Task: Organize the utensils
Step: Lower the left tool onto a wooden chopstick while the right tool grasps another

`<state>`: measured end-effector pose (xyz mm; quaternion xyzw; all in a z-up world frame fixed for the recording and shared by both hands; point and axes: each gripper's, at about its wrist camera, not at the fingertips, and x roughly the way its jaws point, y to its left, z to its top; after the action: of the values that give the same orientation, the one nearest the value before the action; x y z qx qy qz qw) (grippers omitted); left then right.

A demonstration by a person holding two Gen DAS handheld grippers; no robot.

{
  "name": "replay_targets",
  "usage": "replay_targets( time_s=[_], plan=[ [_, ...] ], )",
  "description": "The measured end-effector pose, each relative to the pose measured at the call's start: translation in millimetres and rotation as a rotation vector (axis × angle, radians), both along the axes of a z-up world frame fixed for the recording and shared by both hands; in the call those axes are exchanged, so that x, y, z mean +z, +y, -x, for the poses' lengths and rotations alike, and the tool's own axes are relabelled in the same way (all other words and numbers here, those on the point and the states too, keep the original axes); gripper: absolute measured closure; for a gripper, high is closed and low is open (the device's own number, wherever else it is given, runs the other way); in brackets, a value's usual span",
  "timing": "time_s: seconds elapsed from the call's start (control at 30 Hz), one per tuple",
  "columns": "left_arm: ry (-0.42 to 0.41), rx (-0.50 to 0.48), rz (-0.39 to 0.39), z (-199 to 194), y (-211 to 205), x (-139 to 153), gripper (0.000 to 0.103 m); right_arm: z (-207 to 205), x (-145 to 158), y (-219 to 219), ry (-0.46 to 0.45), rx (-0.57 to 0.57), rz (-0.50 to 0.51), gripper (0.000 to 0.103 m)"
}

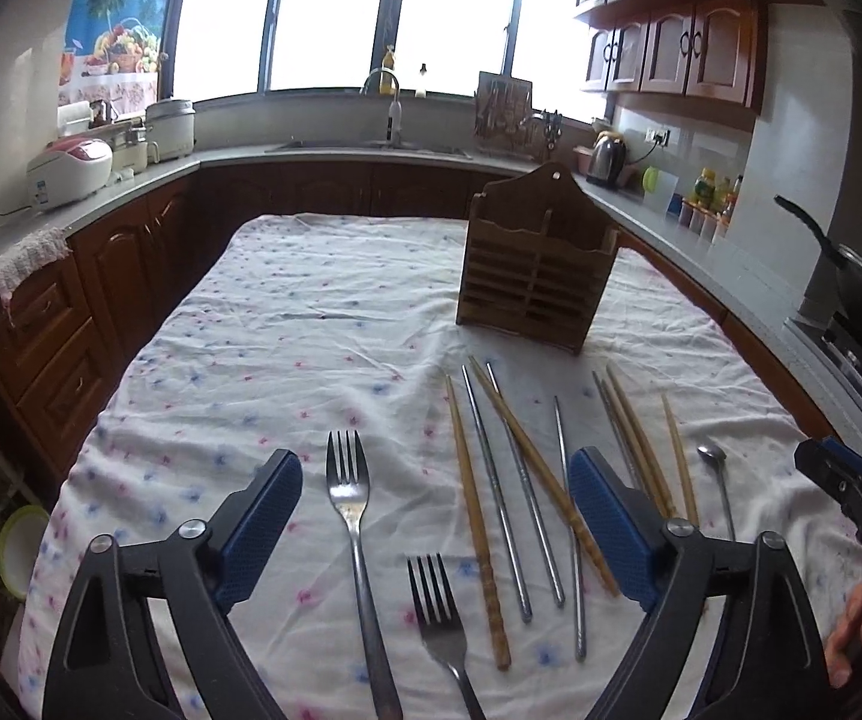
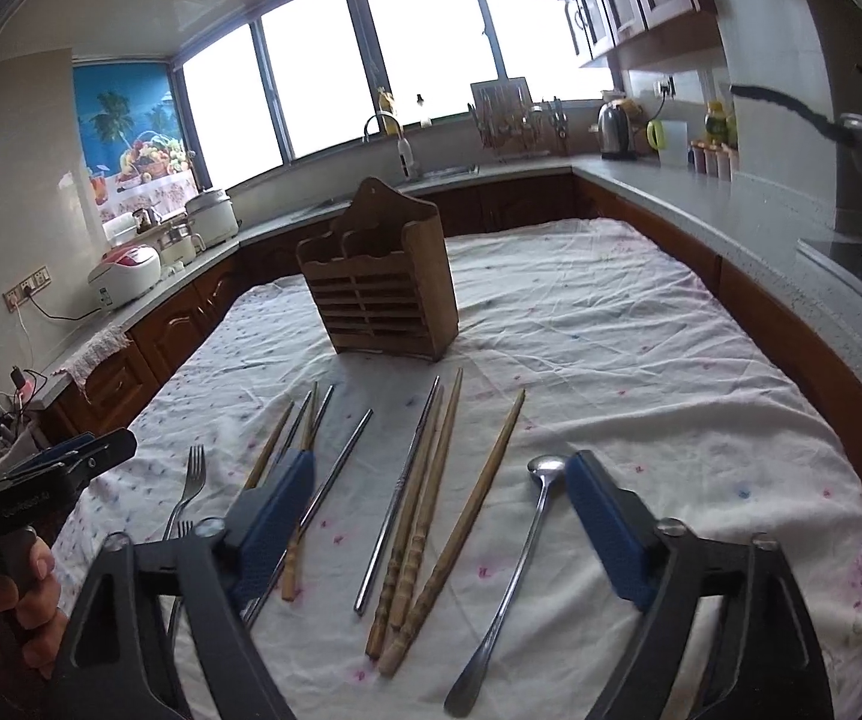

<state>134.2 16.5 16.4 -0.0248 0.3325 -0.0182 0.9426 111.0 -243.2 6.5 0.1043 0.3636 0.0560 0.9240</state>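
Wooden and slatted, the utensil holder stands upright on the flower-printed tablecloth, well beyond the loose cutlery and with nothing seen inside it; its compartments are too shadowed to make out fully. Both claws hover above the cloth with their blue pads spread wide and nothing between them: the left gripper over two forks and several chopsticks, the right gripper over chopsticks and a spoon. In the left wrist view the longer fork runs out of the bottom edge, so its handle end is cut off, and the shorter fork beside it is cropped likewise. Next to them lie wooden chopsticks and metal chopsticks, some crossing; the right-hand pad hides the lower parts of a further cluster, so their count is uncertain. The spoon lies full length in the right wrist view, near that gripper's right pad, while the forks there are mostly hidden behind the left finger. Each gripper shows at the other view's edge, only partly in frame, with the person's fingers just visible.
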Motion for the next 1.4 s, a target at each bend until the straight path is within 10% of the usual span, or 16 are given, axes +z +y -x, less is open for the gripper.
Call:
replay_targets(
  time_s=[0.67, 1.07, 1.4],
  plan=[
    [0.236, -0.043, -0.058, -151, -8, -34, 0.043, -135, -71, 9, 0.309, 0.038, -0.038, 0.075],
    [0.362, -0.064, -0.083, -223, -15, -75, 0.066, -171, -104, 11, 0.409, 0.055, -0.014, 0.085],
    [0.402, -0.118, -0.248, -218, -36, -87, 0.068, -168, -104, 29, 0.413, 0.114, 0.124, 0.087]
  ],
)
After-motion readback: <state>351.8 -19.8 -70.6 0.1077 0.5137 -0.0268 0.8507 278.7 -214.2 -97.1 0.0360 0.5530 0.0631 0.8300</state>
